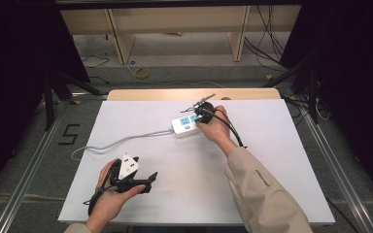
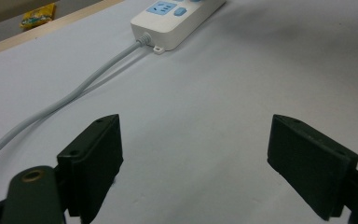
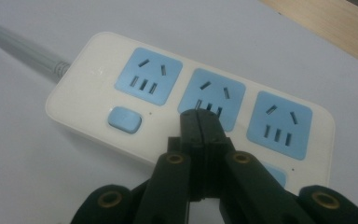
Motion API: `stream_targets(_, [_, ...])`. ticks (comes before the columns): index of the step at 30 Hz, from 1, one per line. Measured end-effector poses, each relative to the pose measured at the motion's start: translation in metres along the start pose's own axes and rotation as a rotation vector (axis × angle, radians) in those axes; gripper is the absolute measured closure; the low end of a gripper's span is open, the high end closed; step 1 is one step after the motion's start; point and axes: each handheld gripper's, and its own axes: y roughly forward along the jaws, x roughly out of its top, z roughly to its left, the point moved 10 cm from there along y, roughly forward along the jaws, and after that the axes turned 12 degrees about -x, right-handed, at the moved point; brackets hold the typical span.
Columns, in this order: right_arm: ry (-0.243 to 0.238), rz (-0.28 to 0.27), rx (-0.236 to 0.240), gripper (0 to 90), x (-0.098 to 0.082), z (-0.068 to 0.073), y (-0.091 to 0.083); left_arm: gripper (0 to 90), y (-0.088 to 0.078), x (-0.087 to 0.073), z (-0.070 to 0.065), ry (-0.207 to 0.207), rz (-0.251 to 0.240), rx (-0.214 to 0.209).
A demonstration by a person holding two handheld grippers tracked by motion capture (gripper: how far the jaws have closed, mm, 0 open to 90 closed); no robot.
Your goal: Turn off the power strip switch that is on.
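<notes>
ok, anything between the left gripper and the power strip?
Only the strip's grey cord on bare white table, per the left gripper view; left gripper open, power strip beyond.

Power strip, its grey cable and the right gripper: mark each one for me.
power strip (image 3: 98,70): right gripper view, white casing left of the first blue socket.
grey cable (image 2: 65,100): left gripper view, middle of its run across the table.
right gripper (image 3: 199,122): right gripper view, tips of its shut jaws over the middle socket.

White table carries a power strip.
</notes>
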Motion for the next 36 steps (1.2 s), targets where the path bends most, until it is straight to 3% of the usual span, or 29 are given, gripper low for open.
stream_targets(16, [-0.004, 0.032, 0.003, 90.0, -0.0015, 0.0003, -0.0008, 17.9, -0.0026, 0.0010, -0.0025, 0.010, -0.003, 0.008])
stream_targets(19, [-0.014, 0.053, -0.008, 90.0, -0.0025, 0.0000, -0.0015, 17.9, -0.0027, 0.0012, -0.0034, 0.014, -0.003, 0.007])
stream_targets(20, [-0.030, 0.060, -0.032, 90.0, -0.0038, -0.0025, -0.0011, 17.9, -0.0025, 0.0013, -0.0035, 0.014, -0.002, 0.008])
stream_targets(24, [-0.023, 0.060, -0.029, 90.0, -0.0037, -0.0022, -0.0009, 17.9, -0.0018, 0.0015, -0.0046, 0.015, -0.001, 0.006])
stream_targets(28, [-0.061, 0.066, -0.061, 90.0, -0.0025, -0.0011, -0.0003, 17.9, -0.0011, 0.0022, -0.0044, 0.015, -0.002, 0.005])
stream_targets(36, [-0.074, 0.062, -0.058, 90.0, -0.0025, -0.0013, -0.0002, 17.9, 0.0010, 0.0030, -0.0042, 0.017, -0.003, 0.002])
